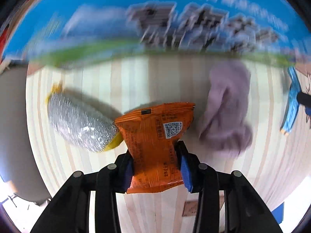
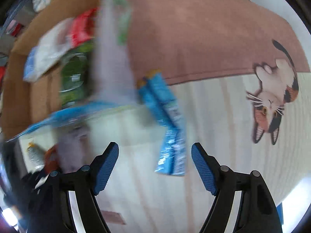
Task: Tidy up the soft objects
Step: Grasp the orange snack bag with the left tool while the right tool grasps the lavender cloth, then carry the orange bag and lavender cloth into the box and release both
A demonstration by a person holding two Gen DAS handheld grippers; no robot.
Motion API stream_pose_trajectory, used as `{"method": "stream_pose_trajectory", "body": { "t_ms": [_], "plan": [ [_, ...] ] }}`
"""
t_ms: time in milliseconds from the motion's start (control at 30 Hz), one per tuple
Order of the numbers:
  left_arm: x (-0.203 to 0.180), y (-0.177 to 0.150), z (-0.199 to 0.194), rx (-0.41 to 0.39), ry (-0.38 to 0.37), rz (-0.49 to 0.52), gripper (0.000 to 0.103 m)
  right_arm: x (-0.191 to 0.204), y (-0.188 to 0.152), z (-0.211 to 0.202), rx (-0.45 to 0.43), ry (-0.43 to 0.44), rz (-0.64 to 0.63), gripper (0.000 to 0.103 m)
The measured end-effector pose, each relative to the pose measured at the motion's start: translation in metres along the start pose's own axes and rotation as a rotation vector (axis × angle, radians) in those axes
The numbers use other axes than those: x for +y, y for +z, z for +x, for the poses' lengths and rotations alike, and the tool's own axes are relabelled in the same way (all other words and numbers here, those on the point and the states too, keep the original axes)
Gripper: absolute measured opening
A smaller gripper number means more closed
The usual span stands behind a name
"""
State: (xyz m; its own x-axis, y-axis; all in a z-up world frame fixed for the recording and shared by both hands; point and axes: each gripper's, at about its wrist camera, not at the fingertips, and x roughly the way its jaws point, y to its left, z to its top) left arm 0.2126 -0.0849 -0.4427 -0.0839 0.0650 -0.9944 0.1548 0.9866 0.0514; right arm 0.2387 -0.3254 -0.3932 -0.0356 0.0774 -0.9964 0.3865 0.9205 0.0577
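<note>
Orange snack packet [image 1: 155,145] is pinched tight in the left tool [image 1: 156,167]; right tool [image 2: 155,167] gapes wide, blue packet [image 2: 167,128] lying just beyond its fingertips.

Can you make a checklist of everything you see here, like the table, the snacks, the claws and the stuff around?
Surface: pale wooden table, pink cat mat at its far side.
Job's things: orange snack bag in the left claw; silver bag, purple cloth and blue packet lying on the table.
Clutter: cardboard box holding packets.
Grippers: left claw shut on the orange snack bag; right claw open, empty, near the blue packet.
Cables: nothing seen.
Surroundings: blue poster, blurred.
</note>
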Motion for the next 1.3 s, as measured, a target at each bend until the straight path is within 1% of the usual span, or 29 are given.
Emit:
{"method": "stream_pose_trajectory", "body": {
  "t_ms": [33,67,100,233,267,333,433,467,533,567,600,633,667,733,800,867,933,1000,1100,1133,1200,1267,1300],
  "plan": [
    [0.004,-0.009,0.002,0.006,0.002,-0.011,0.038,-0.004,-0.001,0.001,0.009,0.032,0.017,0.063],
    [0.006,-0.014,0.002,0.009,-0.002,-0.021,0.038,-0.002,-0.004,0.0,0.011,0.086,0.018,0.063],
    [0.01,-0.021,0.004,0.013,-0.006,-0.037,0.038,0.002,-0.007,-0.002,0.013,0.122,0.008,0.063],
    [0.025,-0.041,0.007,0.023,-0.017,-0.103,0.038,0.046,-0.024,0.002,0.062,0.272,-0.068,0.063],
    [0.027,-0.044,0.008,0.023,-0.019,-0.113,0.038,0.058,-0.027,0.005,0.074,0.295,-0.085,0.063],
    [0.038,-0.049,0.012,0.024,-0.028,-0.136,0.038,0.082,-0.031,0.01,0.094,0.309,-0.123,0.063],
    [0.046,-0.051,0.015,0.026,-0.048,-0.16,0.04,0.114,-0.03,0.021,0.094,0.289,-0.152,0.063],
    [0.056,-0.054,0.015,0.026,-0.057,-0.164,0.041,0.12,-0.028,0.026,0.099,0.273,-0.162,0.063],
    [0.064,-0.053,0.02,0.029,-0.071,-0.171,0.041,0.137,-0.026,0.035,0.103,0.224,-0.185,0.062],
    [0.065,-0.052,0.021,0.029,-0.071,-0.171,0.041,0.14,-0.025,0.036,0.098,0.185,-0.207,0.054],
    [0.062,-0.051,0.021,0.027,-0.065,-0.168,0.041,0.144,-0.027,0.037,0.099,0.171,-0.23,0.039],
    [0.074,-0.051,0.02,0.023,-0.06,-0.161,0.041,0.145,-0.03,0.036,0.111,0.157,-0.251,0.039],
    [0.075,-0.056,0.026,0.019,-0.054,-0.153,0.041,0.143,-0.034,0.035,0.128,0.136,-0.272,0.039],
    [0.069,-0.058,0.024,0.017,-0.061,-0.147,0.04,0.134,-0.046,0.033,0.154,0.108,-0.324,0.038],
    [0.063,-0.063,0.028,0.031,-0.095,-0.136,0.04,0.119,-0.062,0.033,0.196,0.093,-0.35,0.038],
    [0.048,-0.064,0.027,0.03,-0.108,-0.089,0.04,0.1,-0.08,0.034,0.241,0.096,-0.364,0.038],
    [0.036,-0.066,0.027,0.014,-0.071,-0.048,0.041,0.085,-0.093,0.034,0.256,0.092,-0.365,0.039],
    [0.03,-0.065,0.028,0.01,-0.064,-0.03,0.043,0.075,-0.097,0.035,0.246,0.102,-0.346,0.04],
    [0.024,-0.064,0.029,0.01,-0.051,-0.001,0.044,0.066,-0.096,0.043,0.246,0.129,-0.287,0.042],
    [0.023,-0.063,0.028,0.01,-0.051,0.0,0.045,0.064,-0.095,0.044,0.234,0.132,-0.274,0.042],
    [0.021,-0.06,0.026,0.017,-0.049,0.0,0.045,0.065,-0.096,0.045,0.223,0.123,-0.28,0.043],
    [0.021,-0.057,0.024,0.022,-0.053,-0.006,0.043,0.065,-0.098,0.048,0.217,0.116,-0.277,0.042],
    [0.02,-0.054,0.02,0.024,-0.053,-0.013,0.04,0.066,-0.102,0.049,0.213,0.112,-0.28,0.041]
  ]
}}
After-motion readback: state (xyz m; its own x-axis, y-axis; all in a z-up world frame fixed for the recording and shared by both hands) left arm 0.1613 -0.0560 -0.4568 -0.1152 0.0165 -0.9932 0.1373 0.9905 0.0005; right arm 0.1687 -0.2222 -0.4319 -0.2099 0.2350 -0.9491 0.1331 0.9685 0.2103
